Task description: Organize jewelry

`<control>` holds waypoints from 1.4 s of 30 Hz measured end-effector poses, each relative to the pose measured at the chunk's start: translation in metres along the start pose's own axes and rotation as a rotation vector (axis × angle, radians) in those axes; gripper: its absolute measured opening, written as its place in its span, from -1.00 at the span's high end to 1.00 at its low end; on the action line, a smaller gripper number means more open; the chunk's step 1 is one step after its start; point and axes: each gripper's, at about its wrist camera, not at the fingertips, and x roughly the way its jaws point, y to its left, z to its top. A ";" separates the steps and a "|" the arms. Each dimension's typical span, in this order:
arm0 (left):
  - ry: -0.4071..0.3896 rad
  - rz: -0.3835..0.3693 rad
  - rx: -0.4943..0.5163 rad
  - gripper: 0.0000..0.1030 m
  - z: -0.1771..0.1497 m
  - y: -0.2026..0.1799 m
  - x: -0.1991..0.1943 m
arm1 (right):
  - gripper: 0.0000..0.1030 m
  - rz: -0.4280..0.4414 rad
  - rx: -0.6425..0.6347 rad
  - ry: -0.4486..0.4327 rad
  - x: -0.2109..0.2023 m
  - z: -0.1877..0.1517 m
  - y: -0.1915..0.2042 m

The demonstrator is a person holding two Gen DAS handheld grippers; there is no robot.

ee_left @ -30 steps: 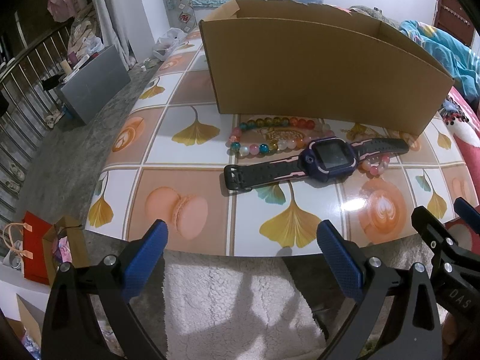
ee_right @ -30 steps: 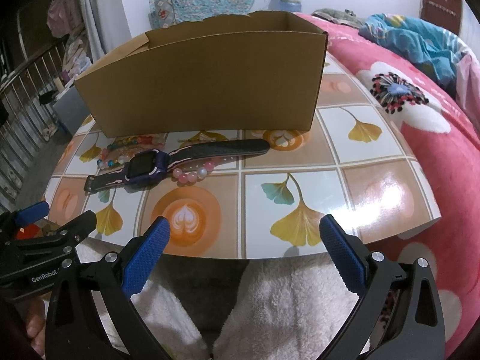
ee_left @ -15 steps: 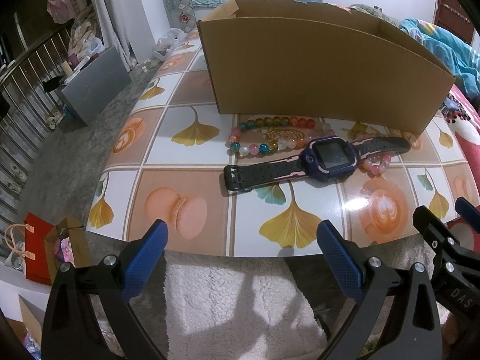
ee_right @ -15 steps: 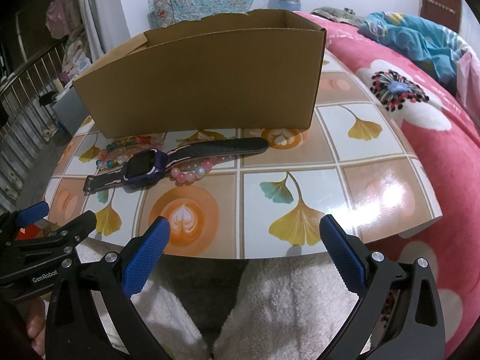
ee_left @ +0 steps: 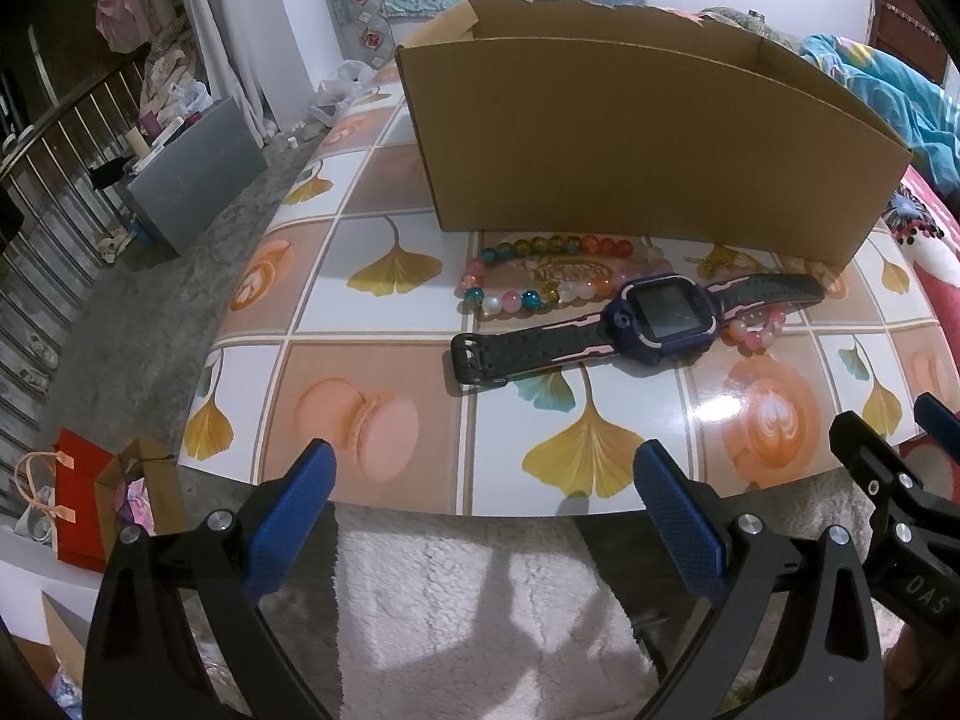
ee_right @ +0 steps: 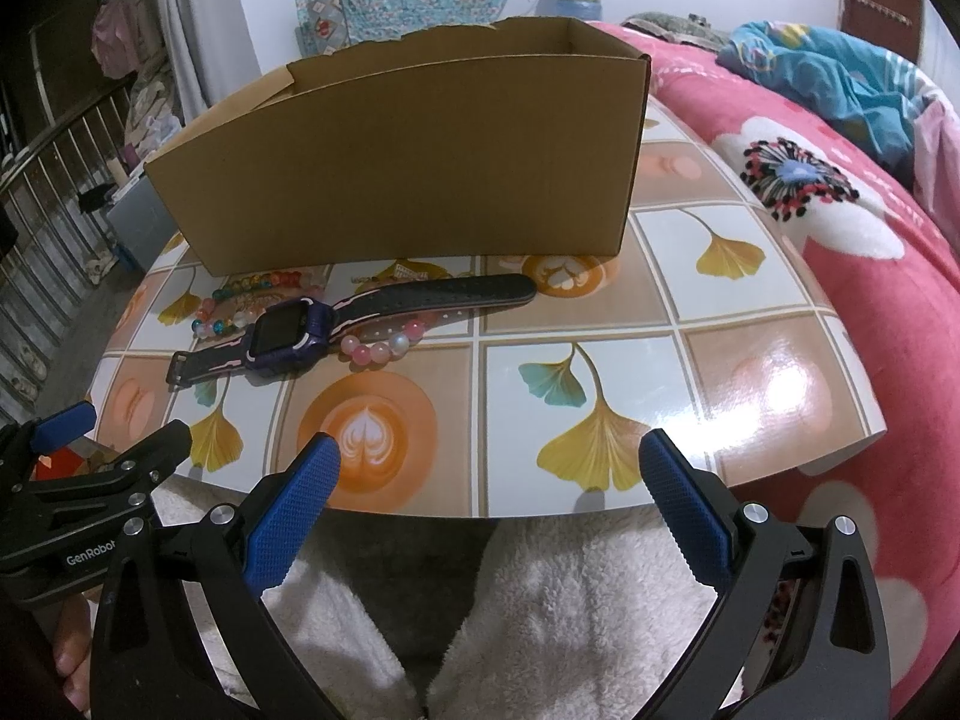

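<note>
The left tongs point(ee_left: 480, 480) hang spread and empty off the surface's point(ee_left: 372, 300) near edge. Ahead, a multicoloured bead bracelet point(ee_left: 540, 276) lies just before the cardboard box point(ee_left: 648, 144), likely its destination. The watch point(ee_left: 654, 318) lies flat across a pink bead bracelet point(ee_left: 756, 330). The right tongs point(ee_right: 489, 468), equally spread, hold nothing, seemingly poised to reach in

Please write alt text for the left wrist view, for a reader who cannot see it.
A purple watch lies flat on a tiled table, across two bead bracelets, in front of an open cardboard box. At the bottom, the open left hand-held gripper hangs at the table's near edge, holding nothing; the right hand-held gripper shows at the right.
</note>
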 end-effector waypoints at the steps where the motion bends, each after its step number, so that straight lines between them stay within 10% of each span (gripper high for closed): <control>1: -0.001 0.001 0.000 -0.89 0.000 0.000 0.000 | -0.87 0.000 0.000 0.000 0.000 0.000 0.000; 42: 0.024 -0.007 0.020 -0.89 0.006 -0.004 0.012 | -0.87 -0.050 0.000 0.010 0.015 0.009 -0.006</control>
